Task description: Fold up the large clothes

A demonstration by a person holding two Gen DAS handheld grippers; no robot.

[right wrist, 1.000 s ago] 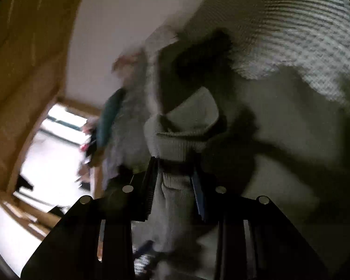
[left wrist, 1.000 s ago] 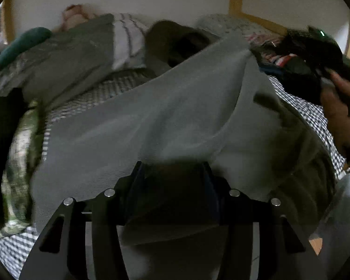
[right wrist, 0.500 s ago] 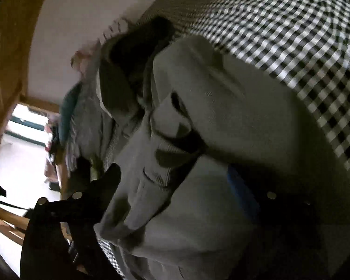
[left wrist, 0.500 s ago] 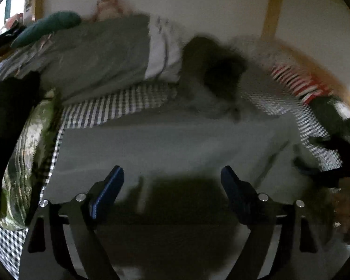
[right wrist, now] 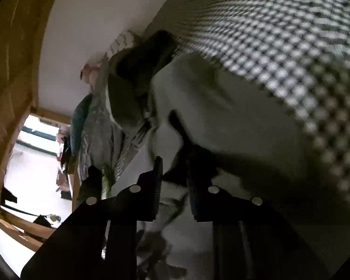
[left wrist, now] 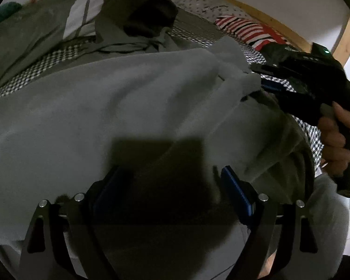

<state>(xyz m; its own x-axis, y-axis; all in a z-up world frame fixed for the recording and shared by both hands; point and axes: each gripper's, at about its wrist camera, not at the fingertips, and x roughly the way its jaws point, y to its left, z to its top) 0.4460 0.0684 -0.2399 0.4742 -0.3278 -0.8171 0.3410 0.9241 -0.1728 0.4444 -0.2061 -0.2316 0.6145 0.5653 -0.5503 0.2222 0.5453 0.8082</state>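
While the left tool (left wrist: 169, 184) gapes wide above the grey garment (left wrist: 109, 102), the right tool (right wrist: 173, 182), just closing, pinches its fold.

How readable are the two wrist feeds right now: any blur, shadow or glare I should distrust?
Left wrist view: fairly sharp, fisheye-bent at the rim; the left gripper throws a dark block of shadow on the light grey fleece garment between its open fingers. Right wrist view: black-and-white checked bedsheet smeared by blur, the window blown out, and the right gripper dark.
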